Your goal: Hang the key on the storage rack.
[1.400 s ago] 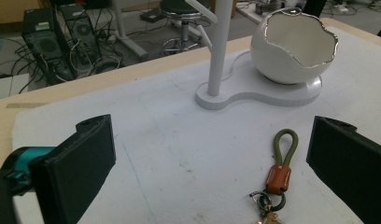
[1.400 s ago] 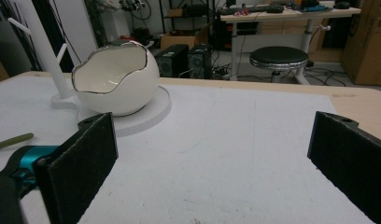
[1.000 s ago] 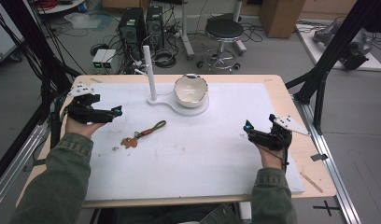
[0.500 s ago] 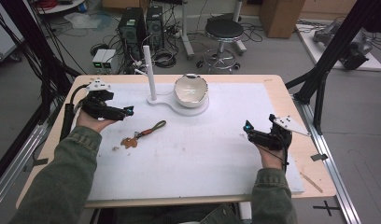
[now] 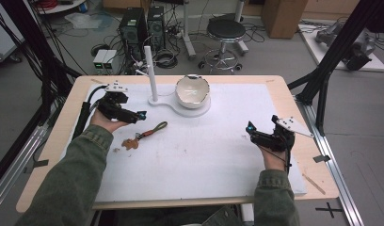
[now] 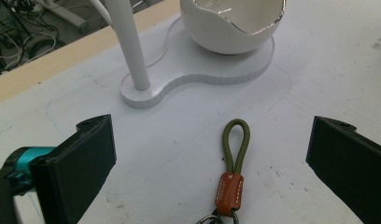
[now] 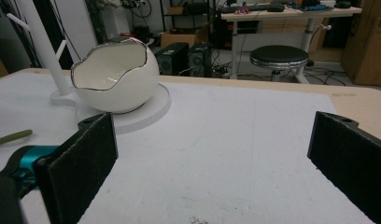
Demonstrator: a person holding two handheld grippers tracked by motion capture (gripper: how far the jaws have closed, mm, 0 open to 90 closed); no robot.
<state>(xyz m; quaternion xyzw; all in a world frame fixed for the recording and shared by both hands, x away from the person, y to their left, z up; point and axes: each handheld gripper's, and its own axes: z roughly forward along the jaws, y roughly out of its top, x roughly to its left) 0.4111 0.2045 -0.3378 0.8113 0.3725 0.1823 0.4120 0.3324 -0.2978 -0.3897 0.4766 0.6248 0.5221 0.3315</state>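
A keychain [image 5: 145, 135] lies on the white mat: an olive cord loop [image 6: 236, 142], an orange leather tag [image 6: 228, 193] and a metal ring at its near end. My left gripper [image 5: 139, 116] hovers just left of it and stands open; in the left gripper view [image 6: 212, 157] the loop lies between the wide-apart jaws, with nothing gripped. My right gripper [image 5: 250, 128] rests open at the mat's right side, its jaws [image 7: 212, 154] empty and facing the egg-shaped bowl [image 7: 115, 77].
A white stand [image 5: 180, 106] at the back centre carries an upright post [image 5: 150, 73] with side pegs and the white gold-rimmed bowl [image 5: 192, 91]. The white mat [image 5: 199, 155] covers the wooden table [image 5: 68, 101]. Computers, cables and a stool stand on the floor beyond.
My left gripper has moved right and slightly forward, from the table's left edge to right beside the keychain. The right gripper has stayed still.
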